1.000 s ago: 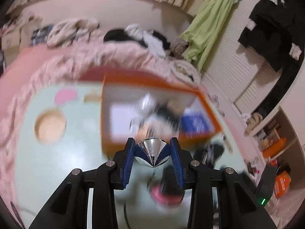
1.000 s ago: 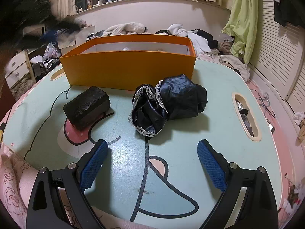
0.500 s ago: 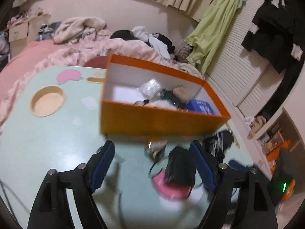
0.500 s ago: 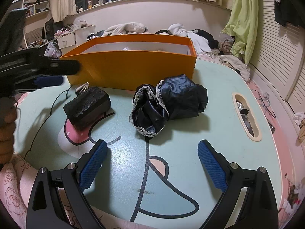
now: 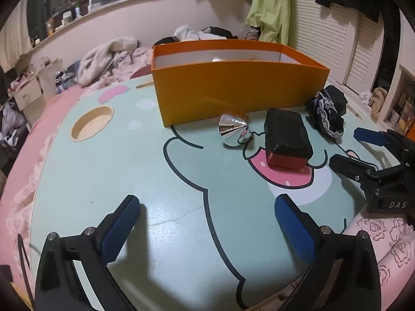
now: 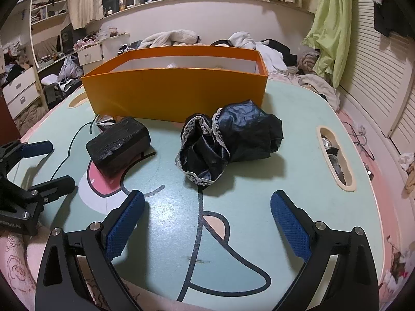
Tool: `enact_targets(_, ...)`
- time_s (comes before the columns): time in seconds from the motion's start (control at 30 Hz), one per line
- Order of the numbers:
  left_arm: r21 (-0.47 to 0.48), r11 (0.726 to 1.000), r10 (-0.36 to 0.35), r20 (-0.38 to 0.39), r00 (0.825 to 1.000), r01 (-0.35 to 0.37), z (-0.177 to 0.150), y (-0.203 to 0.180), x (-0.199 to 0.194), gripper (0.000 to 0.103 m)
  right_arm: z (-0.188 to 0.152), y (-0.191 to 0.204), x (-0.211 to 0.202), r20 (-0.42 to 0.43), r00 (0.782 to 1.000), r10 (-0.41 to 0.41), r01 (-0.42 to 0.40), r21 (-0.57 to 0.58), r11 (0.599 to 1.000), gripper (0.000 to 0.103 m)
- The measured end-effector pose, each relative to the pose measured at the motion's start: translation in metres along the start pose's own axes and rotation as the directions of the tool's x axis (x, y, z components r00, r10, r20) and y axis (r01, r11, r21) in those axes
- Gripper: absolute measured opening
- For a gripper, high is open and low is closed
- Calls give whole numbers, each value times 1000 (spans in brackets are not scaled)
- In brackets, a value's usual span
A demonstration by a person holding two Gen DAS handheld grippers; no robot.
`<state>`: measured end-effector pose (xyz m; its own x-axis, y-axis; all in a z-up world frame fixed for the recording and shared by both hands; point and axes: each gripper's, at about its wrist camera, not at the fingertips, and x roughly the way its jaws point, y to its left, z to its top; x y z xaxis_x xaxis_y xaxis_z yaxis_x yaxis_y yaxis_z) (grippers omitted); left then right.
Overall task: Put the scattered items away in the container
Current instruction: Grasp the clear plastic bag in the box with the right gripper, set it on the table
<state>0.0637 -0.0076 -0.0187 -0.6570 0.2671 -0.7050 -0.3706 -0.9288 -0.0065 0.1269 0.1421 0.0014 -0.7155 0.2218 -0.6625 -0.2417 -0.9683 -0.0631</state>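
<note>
The orange box (image 5: 233,88) stands at the far side of the mint-green table (image 5: 135,181), with several items inside. In front of it lie a shiny silver cone (image 5: 232,127) on its side, a black block (image 5: 286,134) and a crumpled black lace-trimmed cloth (image 5: 328,111). My left gripper (image 5: 207,223) hangs low over the near table; its jaws are opening, with nothing between them. My right gripper (image 6: 207,215) is open and holds nothing, short of the cloth (image 6: 230,140) and the block (image 6: 119,145). The box (image 6: 176,93) lies beyond.
A round cup recess (image 5: 92,123) is sunk in the table's left part, and a long slot (image 6: 334,155) in its right edge. Pink bedding (image 5: 33,134) surrounds the table. Clothes are heaped behind the box. Each gripper shows in the other's view, the right gripper (image 5: 355,150) and the left gripper (image 6: 52,165).
My left gripper was shut on the silver cone, then let it go. The cone now lies on the table in front of the box. The left gripper sank and drew back. The right one stayed still.
</note>
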Motion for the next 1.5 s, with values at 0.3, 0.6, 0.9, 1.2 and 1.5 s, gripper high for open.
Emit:
enact_targets(0.3, -3, 1000, 0, 4, 1000, 0, 0, 2, -1, 103, 37, -8, -33, 146, 971, 188, -196, 46, 979, 39)
enact_targets(0.6, -2, 1000, -2, 4, 1000, 2, 3, 3, -2, 103, 182, 18, 39, -81, 967, 243, -242, 26, 970, 39)
enact_targets(0.9, -3, 1000, -5, 10, 1000, 5, 9, 3, -4, 103, 194, 74, 147, -393, 919, 30, -96, -151, 984, 38)
enact_targets(1.2, -3, 1000, -5, 8, 1000, 5, 9, 3, -4, 103, 191, 48, 42, -83, 971, 223, -229, -75, 971, 34)
enact_targets(1.5, -2, 1000, -6, 8, 1000, 6, 9, 4, -4, 103, 92, 26, -13, -91, 947, 308, -311, -20, 950, 34)
